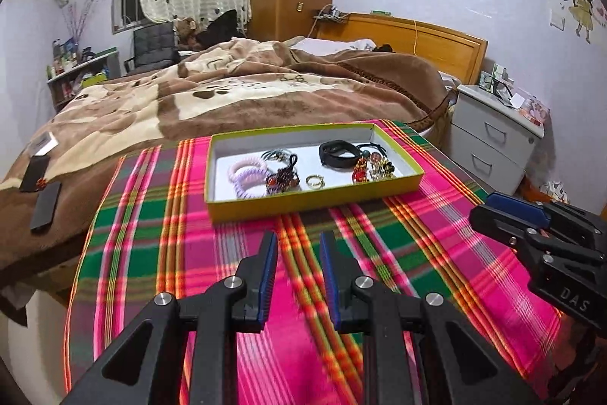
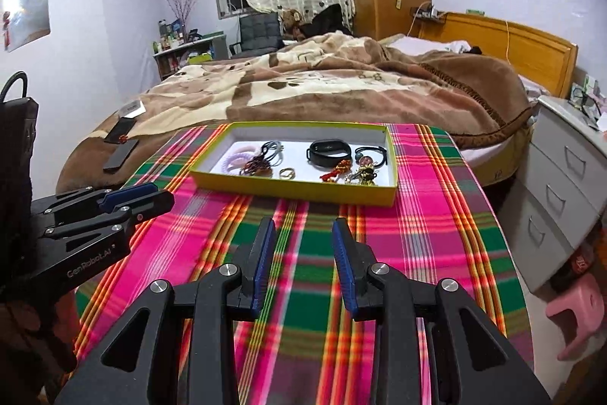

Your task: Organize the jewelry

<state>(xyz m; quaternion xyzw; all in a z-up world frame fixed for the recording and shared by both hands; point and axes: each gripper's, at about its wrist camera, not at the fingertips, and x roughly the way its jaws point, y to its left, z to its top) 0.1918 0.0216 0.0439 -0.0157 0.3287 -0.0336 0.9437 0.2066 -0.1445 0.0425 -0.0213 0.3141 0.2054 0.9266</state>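
A shallow yellow-green box (image 1: 315,200) (image 2: 292,190) with a white floor sits on the plaid cloth at the table's far end. Inside lie pink and lilac coil hair ties (image 1: 246,173) (image 2: 237,156), a dark beaded tassel (image 1: 282,179), a gold ring (image 1: 314,181) (image 2: 287,172), a black wristband (image 1: 337,152) (image 2: 329,150), a red charm (image 1: 360,171) (image 2: 335,173) and gold trinkets (image 1: 383,167) (image 2: 364,173). My left gripper (image 1: 297,241) (image 2: 151,196) hovers open over the cloth, short of the box. My right gripper (image 2: 303,226) (image 1: 489,205) is level with it, open and empty.
A bed with a brown patterned blanket (image 1: 227,93) runs behind the table, with black flat items (image 1: 45,204) on its left edge. A white drawer unit (image 1: 493,139) (image 2: 569,169) stands to the right, and a pink stool (image 2: 576,310) beside the table.
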